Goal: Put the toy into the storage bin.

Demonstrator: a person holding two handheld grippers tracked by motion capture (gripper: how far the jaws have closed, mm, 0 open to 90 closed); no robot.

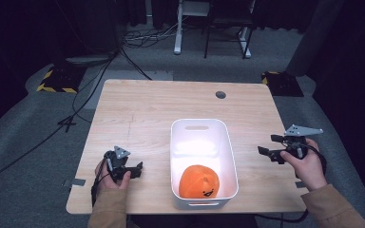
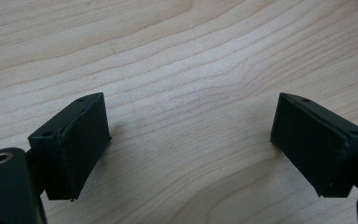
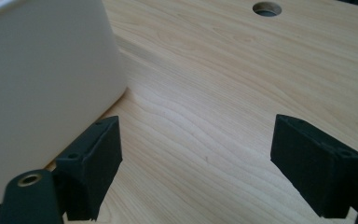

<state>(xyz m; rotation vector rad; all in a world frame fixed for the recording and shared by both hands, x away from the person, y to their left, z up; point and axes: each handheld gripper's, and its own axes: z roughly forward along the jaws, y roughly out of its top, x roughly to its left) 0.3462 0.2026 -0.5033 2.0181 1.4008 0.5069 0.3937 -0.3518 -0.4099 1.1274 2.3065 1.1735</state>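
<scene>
Both grippers gape; bin half-hides toy (orange).

The wooden table is lit from above; the surrounding room is left dark. Glare is seen on the inner wall of the white bin, slightly overexposed. The high view is soft, low in detail. In both gripper views the wood grain is sharp and soft shadows are cast beneath the black jaws.
</scene>
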